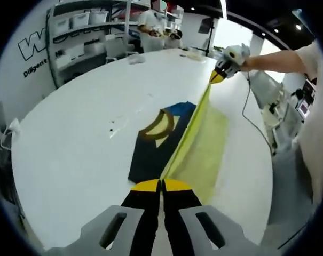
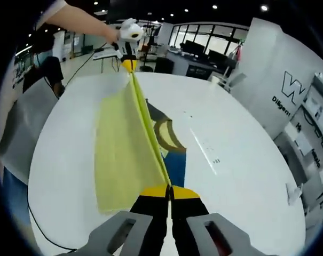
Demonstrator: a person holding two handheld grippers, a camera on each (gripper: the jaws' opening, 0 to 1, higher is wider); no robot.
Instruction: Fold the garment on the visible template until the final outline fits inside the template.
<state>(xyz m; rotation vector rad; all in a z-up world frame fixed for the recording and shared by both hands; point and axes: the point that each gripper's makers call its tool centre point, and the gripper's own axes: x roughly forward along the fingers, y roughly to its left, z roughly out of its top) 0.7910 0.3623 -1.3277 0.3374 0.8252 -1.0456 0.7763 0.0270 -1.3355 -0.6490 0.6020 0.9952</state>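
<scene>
Writing on the wall: a large outlined "W" (image 1: 30, 47) stands on the white wall in the left gripper view, with a smaller line beneath that starts "Dilig" and is cut off. The right gripper view shows the same mark (image 2: 292, 84), with the small line reading "Diligent".
Table marks: small dark print (image 2: 217, 159) lies on the white table (image 1: 70, 154); too small to read.
Garment: a yellow garment (image 1: 201, 144) is stretched taut in the air between the 2 grippers, its top edge a straight line, the rest hanging down to the table top.
Template: a dark blue, garment-shaped template (image 1: 157, 146) with a tan collar arc lies flat on the table, just beside and partly under the hanging cloth. In the right gripper view (image 2: 169, 144) the cloth hides much of it.
Left gripper: left gripper (image 1: 161, 185) has its yellow-tipped jaws pressed together on one end of the garment's top edge.
Right gripper: right gripper (image 2: 169, 190) likewise clamps the other end, jaws closed on the cloth.
Hard to make out: shelves with bins (image 1: 84, 32) and people at the far side of the table are small and blurred; a cable (image 2: 41, 226) trails off the table edge.
</scene>
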